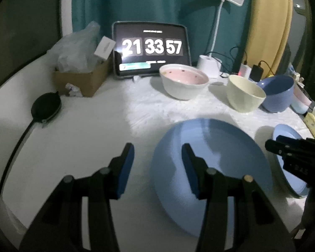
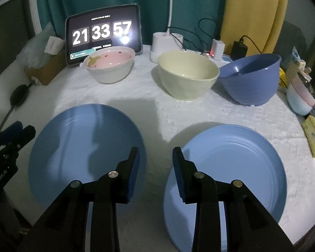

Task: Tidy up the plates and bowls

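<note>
Two blue plates lie side by side on the white table: the left plate point(image 2: 86, 147) point(image 1: 216, 168) and the right plate point(image 2: 237, 168) point(image 1: 287, 145). Behind them stand a white bowl with pink inside point(image 2: 110, 66) point(image 1: 183, 82), a cream bowl point(image 2: 188, 76) point(image 1: 244, 93) and a dark blue bowl point(image 2: 251, 78) point(image 1: 278, 92), tilted. My left gripper point(image 1: 157, 153) is open and empty over the left plate's left rim. My right gripper point(image 2: 155, 153) is open and empty above the gap between the plates.
A tablet clock point(image 2: 103, 33), a white lamp base point(image 2: 166, 46), chargers and cables point(image 2: 239, 48) line the back. A cardboard box with bags point(image 1: 82, 77) and a black round pouch point(image 1: 46, 107) sit left. A yellow sponge point(image 2: 314, 134) and pink-blue cups point(image 2: 300, 98) sit right.
</note>
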Demonstrator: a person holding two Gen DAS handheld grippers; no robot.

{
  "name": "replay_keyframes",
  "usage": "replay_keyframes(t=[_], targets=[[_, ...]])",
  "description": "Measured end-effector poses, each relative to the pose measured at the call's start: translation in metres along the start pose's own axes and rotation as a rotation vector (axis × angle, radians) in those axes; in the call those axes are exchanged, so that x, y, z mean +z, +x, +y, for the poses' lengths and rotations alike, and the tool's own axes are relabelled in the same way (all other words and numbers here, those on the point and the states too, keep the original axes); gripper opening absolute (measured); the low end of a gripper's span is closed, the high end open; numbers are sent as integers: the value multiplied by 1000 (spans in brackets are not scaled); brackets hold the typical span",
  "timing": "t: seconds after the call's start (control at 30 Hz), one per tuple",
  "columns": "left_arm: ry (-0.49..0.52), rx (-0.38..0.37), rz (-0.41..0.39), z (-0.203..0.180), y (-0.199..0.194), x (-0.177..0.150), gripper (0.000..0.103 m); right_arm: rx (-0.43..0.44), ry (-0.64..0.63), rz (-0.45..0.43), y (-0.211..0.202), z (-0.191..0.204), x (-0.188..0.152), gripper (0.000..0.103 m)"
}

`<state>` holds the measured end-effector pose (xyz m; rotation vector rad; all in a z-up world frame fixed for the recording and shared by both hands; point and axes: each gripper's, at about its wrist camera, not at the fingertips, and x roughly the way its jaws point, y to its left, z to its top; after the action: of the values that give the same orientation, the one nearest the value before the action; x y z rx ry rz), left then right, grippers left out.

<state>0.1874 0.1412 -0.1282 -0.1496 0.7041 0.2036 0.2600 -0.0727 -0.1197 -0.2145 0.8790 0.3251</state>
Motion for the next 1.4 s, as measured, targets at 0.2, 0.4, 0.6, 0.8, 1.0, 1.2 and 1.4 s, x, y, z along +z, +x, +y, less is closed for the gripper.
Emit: replay_keyframes(t=[0.2,0.4,0.6,0.8,1.0,1.2,1.4], targets=[[-3,3,48,3,14,-4,49,8,-5,24,12,5,3,34],[-2,-4,86,2,25,-6,49,20,-6,49,23,9,5,34],[-13,-14,135,5,37,-11,49,38,-10,83,37,14,6,34],[-3,-14,167,2,45,-18,49,53,-21,111,46,18,5,34],[22,-27,161,-2,44,-18,48,57,-26,111,48,19,5,34],[45,-65,164,-12,41,-21,47,75,-35,100,43,21,3,33],[35,-75,164,-11,37,-22,46,78,-39,84,34,21,1,33]])
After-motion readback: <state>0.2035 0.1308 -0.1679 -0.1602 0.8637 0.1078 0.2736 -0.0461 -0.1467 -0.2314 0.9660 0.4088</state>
